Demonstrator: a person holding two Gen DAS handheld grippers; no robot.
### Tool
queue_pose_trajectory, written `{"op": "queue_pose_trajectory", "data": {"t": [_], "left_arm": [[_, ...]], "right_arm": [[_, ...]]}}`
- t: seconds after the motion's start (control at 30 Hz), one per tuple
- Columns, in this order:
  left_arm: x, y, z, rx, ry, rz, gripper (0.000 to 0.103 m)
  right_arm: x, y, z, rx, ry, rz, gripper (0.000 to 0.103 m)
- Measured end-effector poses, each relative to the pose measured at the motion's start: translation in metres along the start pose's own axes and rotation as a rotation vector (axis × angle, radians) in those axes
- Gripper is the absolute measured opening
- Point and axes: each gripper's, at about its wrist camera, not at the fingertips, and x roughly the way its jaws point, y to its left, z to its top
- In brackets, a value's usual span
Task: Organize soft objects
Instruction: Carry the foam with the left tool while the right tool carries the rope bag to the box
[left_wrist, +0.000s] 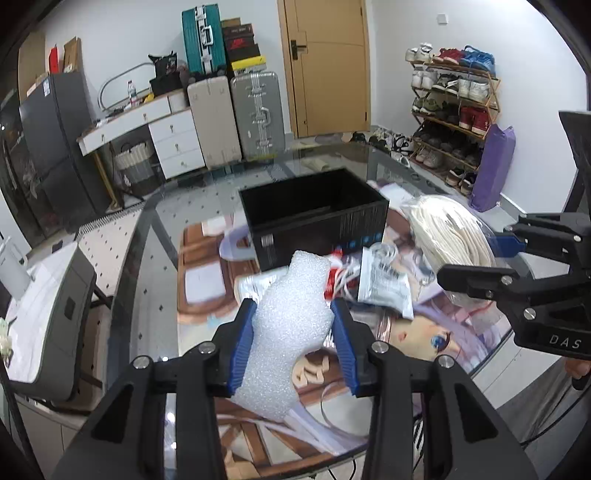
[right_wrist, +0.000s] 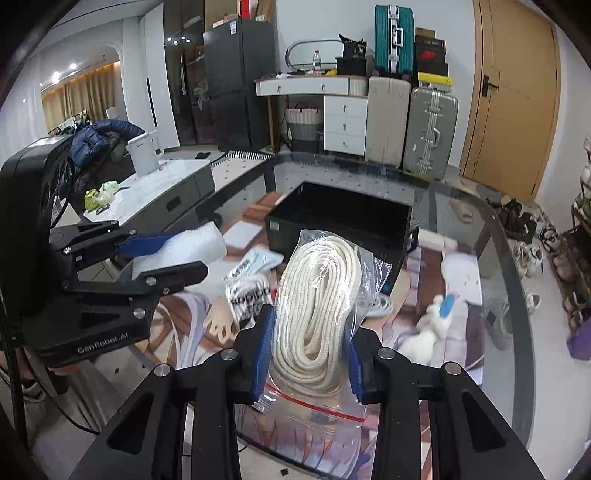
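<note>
My left gripper (left_wrist: 293, 312) is shut on a white foam piece (left_wrist: 288, 332) and holds it above the glass table, just in front of the open black box (left_wrist: 314, 218). My right gripper (right_wrist: 308, 325) is shut on a clear zip bag of coiled white rope (right_wrist: 317, 306), held up in front of the same box (right_wrist: 340, 225). In the left wrist view the right gripper (left_wrist: 476, 258) is at the right with the rope bag (left_wrist: 454, 229). In the right wrist view the left gripper (right_wrist: 166, 254) is at the left with the foam (right_wrist: 192, 243).
A white packet with black print (left_wrist: 388, 288) and a red-and-white wrapped item (left_wrist: 334, 280) lie on the printed mat by the box. A white plush toy (right_wrist: 428, 332) lies on the table at the right. Suitcases (left_wrist: 255, 114), drawers and a shoe rack (left_wrist: 454, 110) stand behind.
</note>
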Motion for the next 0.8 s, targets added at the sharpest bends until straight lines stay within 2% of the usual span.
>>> {"op": "queue_pose_trajectory", "data": {"t": [0.3,0.43,0.67,0.8], "left_arm": [[-0.003,0.008,0.027,-0.036,-0.07,0.02,0.04],[0.005,0.014,0.038,-0.06,-0.076,-0.005,0.04],[0.025,0.031,0.06,-0.102,-0.11,0.045,0.04],[0.044,0.039,0.069,-0.134,-0.089,0.052,0.04]], "right_arm": [[0.001,0.002,0.037,0.004,-0.045,0.009,0.035],[0.005,-0.004,0.055,0.008,-0.064,-0.002,0.035],[0.027,-0.028,0.093,0.038,-0.09,-0.002,0.035],[0.049,-0.044,0.108,0.072,-0.076,-0.002,0.035]]}}
